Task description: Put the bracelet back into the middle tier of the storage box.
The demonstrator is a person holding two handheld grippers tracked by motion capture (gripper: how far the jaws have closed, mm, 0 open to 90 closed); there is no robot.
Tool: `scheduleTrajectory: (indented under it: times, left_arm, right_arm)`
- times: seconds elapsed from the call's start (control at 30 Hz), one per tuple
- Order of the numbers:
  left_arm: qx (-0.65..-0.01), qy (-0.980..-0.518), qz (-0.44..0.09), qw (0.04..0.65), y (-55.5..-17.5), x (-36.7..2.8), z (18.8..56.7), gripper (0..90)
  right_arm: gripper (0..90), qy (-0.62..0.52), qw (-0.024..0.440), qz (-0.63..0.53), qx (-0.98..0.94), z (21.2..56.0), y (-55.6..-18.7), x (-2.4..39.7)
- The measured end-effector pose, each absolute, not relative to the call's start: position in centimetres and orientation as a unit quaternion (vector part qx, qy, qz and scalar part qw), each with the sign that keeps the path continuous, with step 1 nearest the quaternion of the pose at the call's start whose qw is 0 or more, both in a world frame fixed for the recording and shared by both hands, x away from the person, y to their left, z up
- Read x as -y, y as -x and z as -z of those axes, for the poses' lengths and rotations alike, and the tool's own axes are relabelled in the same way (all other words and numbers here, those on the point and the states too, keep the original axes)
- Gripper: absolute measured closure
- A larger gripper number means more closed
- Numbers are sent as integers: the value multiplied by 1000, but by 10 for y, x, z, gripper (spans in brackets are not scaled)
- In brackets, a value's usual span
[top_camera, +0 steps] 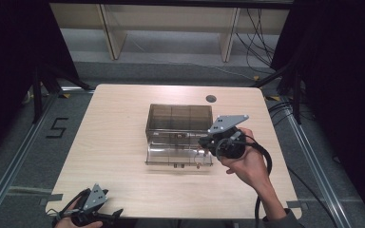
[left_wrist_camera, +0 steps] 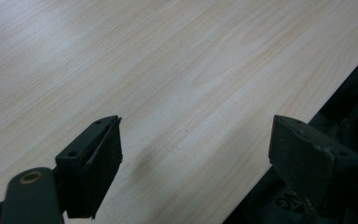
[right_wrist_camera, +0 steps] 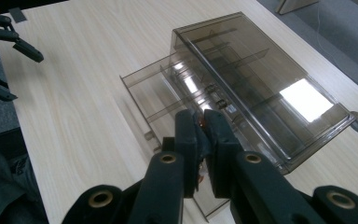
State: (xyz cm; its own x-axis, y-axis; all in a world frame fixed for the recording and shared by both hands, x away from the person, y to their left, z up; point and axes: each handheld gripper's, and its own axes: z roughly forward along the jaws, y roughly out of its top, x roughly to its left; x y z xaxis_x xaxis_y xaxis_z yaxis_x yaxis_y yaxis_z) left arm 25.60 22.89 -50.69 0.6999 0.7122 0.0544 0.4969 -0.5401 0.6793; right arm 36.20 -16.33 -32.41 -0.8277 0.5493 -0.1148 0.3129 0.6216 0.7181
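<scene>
Right hand-held gripper (right_wrist_camera: 204, 135) pinching the smoky clear plastic organiser box (top_camera: 179, 118)

The box sits mid-bench (top_camera: 114, 142), its lid (top_camera: 178, 156) folded open toward the person; the right jaws are clamped on the lid's edge. The left hand-held gripper (left_wrist_camera: 196, 154), well apart from the box at the near corner, gapes with nothing between its jaws.
</scene>
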Motion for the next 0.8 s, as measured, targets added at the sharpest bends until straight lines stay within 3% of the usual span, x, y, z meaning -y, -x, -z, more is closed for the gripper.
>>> scheduleTrajectory:
  times: [0.8]
  left_arm:
    - [-351,-861,-159,333,-255,-229,506,172]
  right_arm:
    - [848,-270,156,-335,-889,356,-408,157]
